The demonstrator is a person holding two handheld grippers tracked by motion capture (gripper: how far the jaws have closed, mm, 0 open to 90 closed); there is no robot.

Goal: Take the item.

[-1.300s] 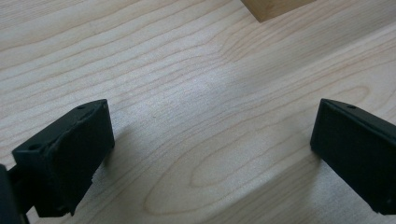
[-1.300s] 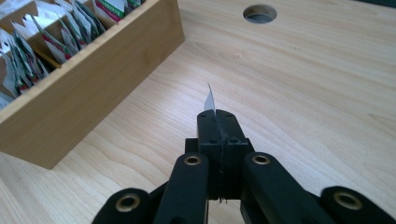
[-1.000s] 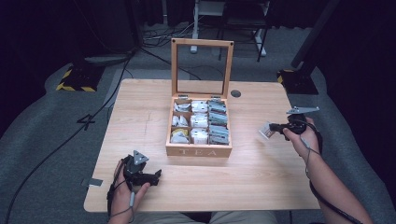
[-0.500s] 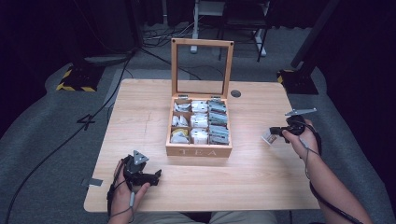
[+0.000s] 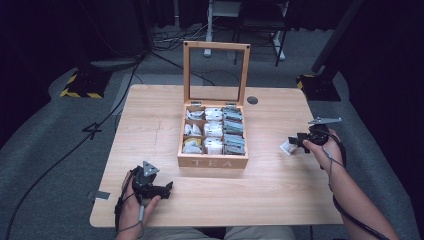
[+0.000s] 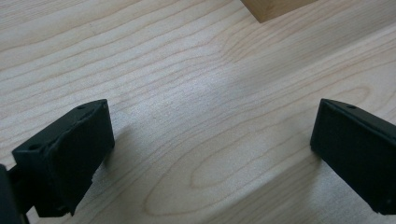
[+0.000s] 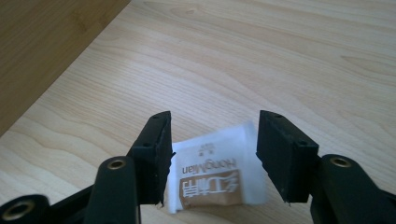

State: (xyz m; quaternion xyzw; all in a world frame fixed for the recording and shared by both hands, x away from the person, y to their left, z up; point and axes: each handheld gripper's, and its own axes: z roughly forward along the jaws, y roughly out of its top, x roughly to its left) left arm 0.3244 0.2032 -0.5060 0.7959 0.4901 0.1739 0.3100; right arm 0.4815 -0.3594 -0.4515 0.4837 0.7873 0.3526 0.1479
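**Right jaws part over a tea packet beside the tea box**

Fingers [image 7: 280, 154] of the right gripper [image 7: 212, 158] stand apart, having just been opening, and the tea packet [image 7: 212, 175] lies flat on the table [image 5: 150, 125] between them, its edges free of both pads. Largest on that table is the wooden tea box [image 5: 214, 140], set at the middle with its glass-paned lid upright at the back and its compartments stocked with packets. To the right of the box, well apart from it, the right gripper [image 5: 295, 142] points toward the box, and the tea packet [image 5: 287, 147] shows as a small white patch at its tips. To the left of the box and nearer the person, the left gripper [image 5: 167, 189] rests low over the wood. Its jaws are spread wide with only bare table between them, and a corner of the box [image 6: 275, 7] lies beyond.
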